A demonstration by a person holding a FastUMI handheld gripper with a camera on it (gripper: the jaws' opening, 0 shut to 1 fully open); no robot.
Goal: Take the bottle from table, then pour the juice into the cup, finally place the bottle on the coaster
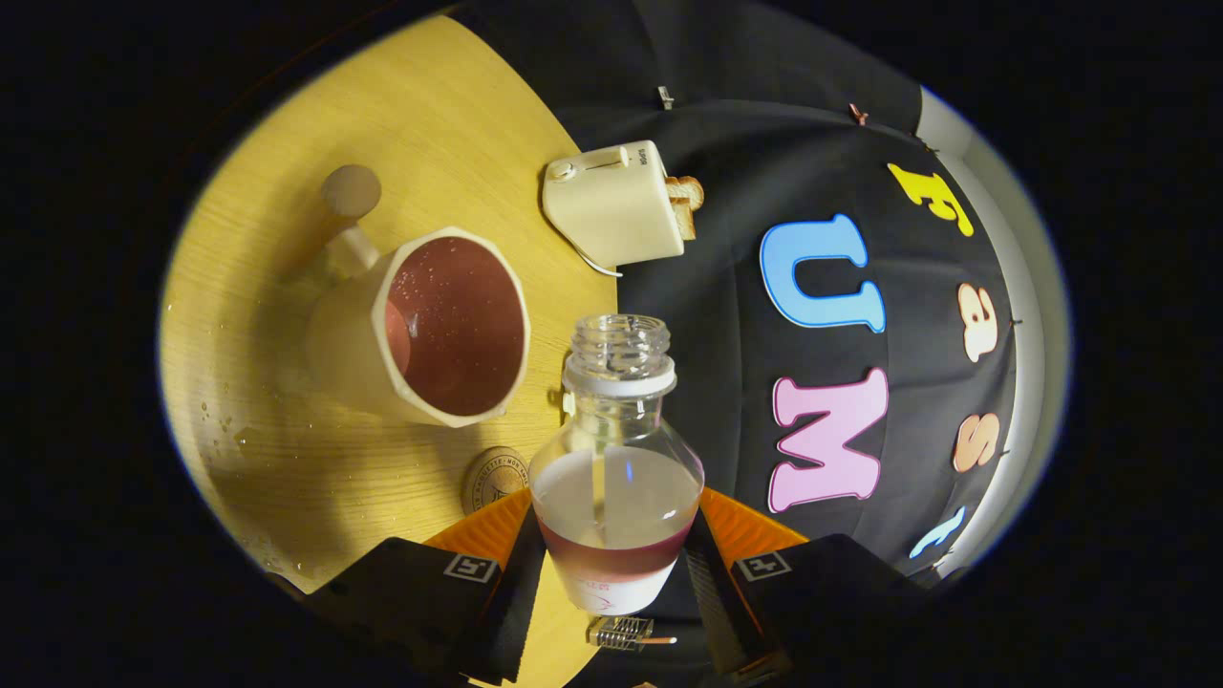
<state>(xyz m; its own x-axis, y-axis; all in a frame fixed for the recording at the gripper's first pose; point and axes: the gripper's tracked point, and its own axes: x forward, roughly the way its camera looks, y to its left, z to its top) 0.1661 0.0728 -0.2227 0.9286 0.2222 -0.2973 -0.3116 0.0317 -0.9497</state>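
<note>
Bottle [616, 478] between clamped jaws, cup [435, 330] beyond

So the gripper [616, 564] has its fingers clamped on the bottle [616, 478], which blocks the middle of the frame. Left of it the cup [430, 330] takes up the centre-left counter [287, 459], with the coaster [492, 478] just below it near the left finger. The toaster [611, 201] blocks upper centre. Bare counter at upper left and lower left.
</note>
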